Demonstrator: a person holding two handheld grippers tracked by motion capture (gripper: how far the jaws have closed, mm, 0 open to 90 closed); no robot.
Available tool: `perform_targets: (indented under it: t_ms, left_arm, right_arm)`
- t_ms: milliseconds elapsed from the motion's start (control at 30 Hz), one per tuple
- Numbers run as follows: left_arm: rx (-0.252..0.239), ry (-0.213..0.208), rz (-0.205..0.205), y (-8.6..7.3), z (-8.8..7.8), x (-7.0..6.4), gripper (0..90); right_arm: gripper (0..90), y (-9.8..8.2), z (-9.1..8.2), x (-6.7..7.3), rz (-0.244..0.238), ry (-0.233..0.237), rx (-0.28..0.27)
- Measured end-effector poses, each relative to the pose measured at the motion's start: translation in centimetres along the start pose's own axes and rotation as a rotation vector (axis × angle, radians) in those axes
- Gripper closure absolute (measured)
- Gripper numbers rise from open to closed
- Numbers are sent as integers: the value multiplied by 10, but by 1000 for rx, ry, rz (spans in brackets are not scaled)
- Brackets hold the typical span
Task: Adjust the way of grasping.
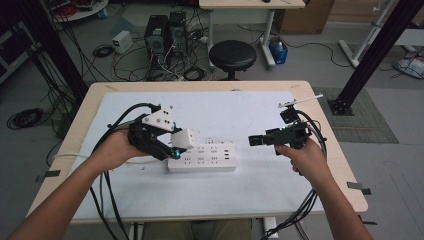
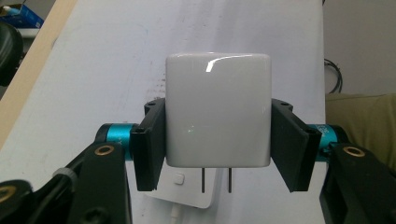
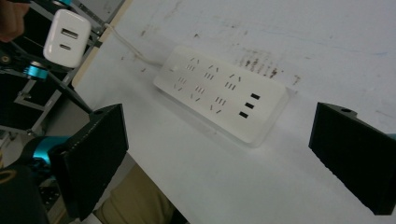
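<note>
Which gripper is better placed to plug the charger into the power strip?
Left. The left gripper already clamps the white charger, prongs down over the power strip; the right gripper stands open.

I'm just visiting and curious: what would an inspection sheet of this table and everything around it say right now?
Surface: wooden table under a white mat, faintly smudged.
Job's things: white cube-shaped plug-in charger, two prongs down, above the white plastic power strip lying flat mid-mat.
Clutter: nothing seen on the mat.
Grippers: left gripper jaws shut on the charger's sides; right gripper jaws open, nothing between them, beside the strip.
Cables: black cables trail from both grippers; strip's white cord runs off the mat.
Surroundings: black round stool, computer towers, loose floor wiring.
</note>
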State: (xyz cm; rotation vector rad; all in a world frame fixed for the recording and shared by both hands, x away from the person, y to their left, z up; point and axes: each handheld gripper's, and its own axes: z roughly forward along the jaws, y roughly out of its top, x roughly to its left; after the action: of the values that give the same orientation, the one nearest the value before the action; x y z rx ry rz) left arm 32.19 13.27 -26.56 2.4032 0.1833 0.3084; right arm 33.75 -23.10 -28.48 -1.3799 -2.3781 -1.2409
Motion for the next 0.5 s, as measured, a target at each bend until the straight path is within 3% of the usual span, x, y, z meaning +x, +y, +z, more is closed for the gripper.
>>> perform_targets:
  t_ms: [200, 267, 367, 500]
  left_arm:
    - [19, -7, 28, 7, 10, -4, 424]
    - [23, -13, 37, 9, 13, -5, 424]
    - [29, -19, 51, 14, 18, -7, 424]
    - [24, -29, 57, 19, 25, -10, 424]
  right_arm:
    - [39, 0, 9, 8, 43, 45, 17]
    - [39, 0, 12, 11, 92, 72, 34]
    - [42, -1, 17, 10, 163, 154, 32]
    - [46, -4, 23, 7, 186, 163, 40]
